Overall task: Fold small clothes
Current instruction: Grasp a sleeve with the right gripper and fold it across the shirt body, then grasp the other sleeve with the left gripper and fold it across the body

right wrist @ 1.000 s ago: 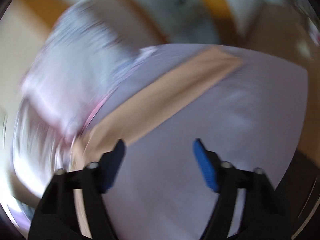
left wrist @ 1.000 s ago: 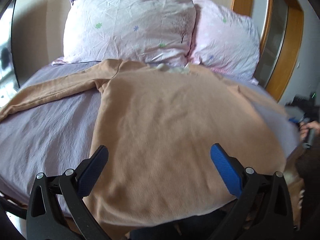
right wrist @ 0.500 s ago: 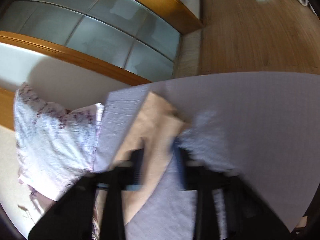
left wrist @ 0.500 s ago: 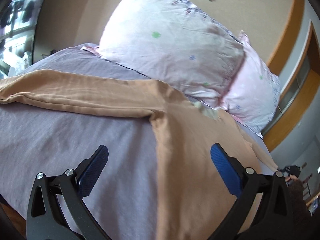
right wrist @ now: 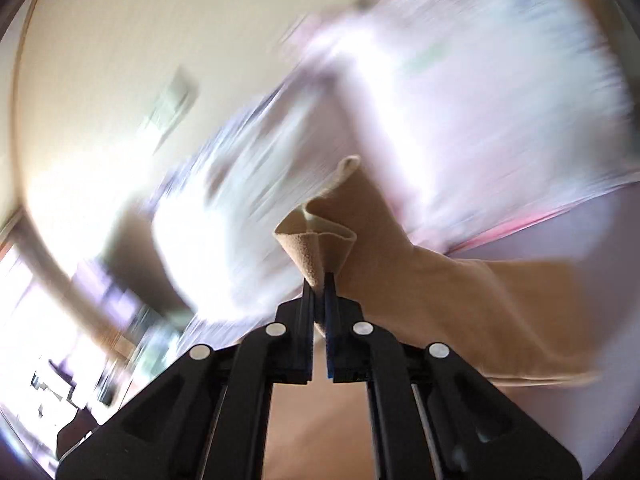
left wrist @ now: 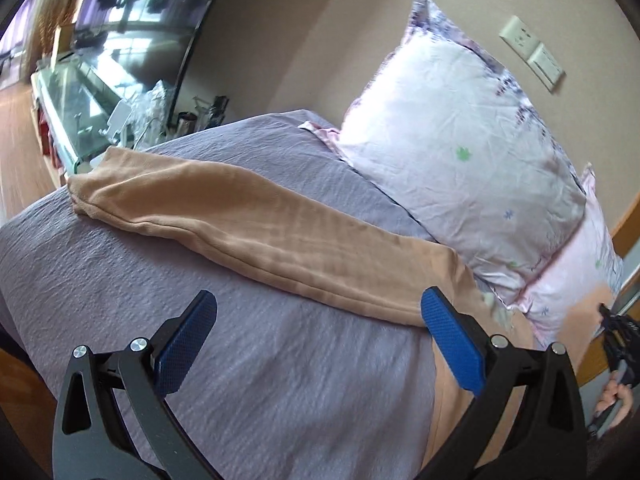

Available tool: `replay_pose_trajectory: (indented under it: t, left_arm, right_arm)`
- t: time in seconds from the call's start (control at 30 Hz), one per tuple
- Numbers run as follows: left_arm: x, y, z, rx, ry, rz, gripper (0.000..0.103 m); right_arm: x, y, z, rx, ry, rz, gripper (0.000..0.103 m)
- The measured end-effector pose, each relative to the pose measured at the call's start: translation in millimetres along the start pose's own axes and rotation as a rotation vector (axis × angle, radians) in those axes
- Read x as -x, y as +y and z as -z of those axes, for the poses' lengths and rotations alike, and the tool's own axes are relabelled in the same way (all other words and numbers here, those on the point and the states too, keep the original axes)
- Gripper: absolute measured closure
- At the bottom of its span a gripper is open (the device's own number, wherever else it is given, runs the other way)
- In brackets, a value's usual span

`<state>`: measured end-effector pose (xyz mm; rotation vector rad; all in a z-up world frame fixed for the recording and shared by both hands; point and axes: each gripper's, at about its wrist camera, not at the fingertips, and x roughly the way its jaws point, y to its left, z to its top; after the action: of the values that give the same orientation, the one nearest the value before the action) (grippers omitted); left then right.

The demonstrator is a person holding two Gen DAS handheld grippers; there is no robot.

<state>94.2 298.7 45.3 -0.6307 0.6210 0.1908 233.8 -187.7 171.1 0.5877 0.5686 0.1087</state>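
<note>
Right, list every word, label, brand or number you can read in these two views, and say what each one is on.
None can be read.
White wall plates above the floral pillow: no markings legible.
Small pale tag at the neck of the tan long-sleeved top: too small to read.
Black grippers with blue pads, left and right: no print visible.
Right wrist view: background blurred.

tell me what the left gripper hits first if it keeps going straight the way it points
Probably the tan sleeve lying across the purple sheet: the open left gripper points at it, with bare sheet nearer underneath. Depth is unclear.
</note>
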Motion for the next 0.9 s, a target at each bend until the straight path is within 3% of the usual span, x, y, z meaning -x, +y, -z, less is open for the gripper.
replay_pose_trajectory:
  t: [0.1,0.27,0.33,0.37,0.4,0.43,0.67,0.73,0.77,0.8,0.83,0.87,0.9]
  left_arm:
    - [1.4,17.2,-3.7,0.044,0.006,-0.021,0.001]
    - [4.2,42.8,-9.5,0.123,0.013,-0.038,0.001]
    - [4.2,53.0,-12.7,0.156,0.015,-0.044,0.001]
    - [3.2,57.2,-14.9,0.172,0.015,-0.044,0.001]
    - [2.8,60.9,-16.8,0.184,0.015,-0.042,0.004]
    - [1.5,65.0,-19.4,0.202,0.016,-0.040,0.006]
    - [-13.7,105.4,-35.1,0.428,0.017,-0.030,0.022]
    - [-14.8,116.4,-38.1,0.496,0.004,-0.031,0.033]
    - [-16.1,122.5,-40.4,0.530,0.001,-0.037,0.044]
    - [-19.4,126.3,-43.3,0.536,0.004,-0.055,0.068]
    - [-24.0,127.4,-45.7,0.527,0.011,-0.060,0.086]
    - [-27.6,126.6,-48.7,0.510,0.014,-0.053,0.099]
    - [-29.9,121.2,-53.8,0.477,0.019,-0.081,0.099]
  right_arm:
    - [-90.3,40.5,43.8,0.029,0.188,-0.022,0.099]
    - [-149.2,62.3,91.8,0.055,0.339,0.026,0.098]
    - [-156.3,68.7,104.0,0.078,0.432,0.003,0.084]
    - [-153.3,68.3,108.4,0.067,0.451,-0.012,0.070]
    - [-146.8,69.6,111.1,0.054,0.457,-0.036,0.051]
    - [-134.5,71.2,111.1,0.046,0.436,-0.070,0.044]
    - [-72.2,54.2,94.1,0.013,0.335,-0.126,0.035]
    - [-58.4,48.3,90.5,0.014,0.321,-0.131,0.033]
    - [-51.9,44.3,87.5,0.014,0.312,-0.136,0.032]
    - [-44.7,37.5,83.1,0.013,0.302,-0.138,0.031]
    - [-41.1,34.5,82.4,0.011,0.294,-0.140,0.030]
    - [-37.3,29.9,80.1,0.009,0.286,-0.140,0.029]
    - [-26.5,24.0,77.5,0.006,0.272,-0.138,0.028]
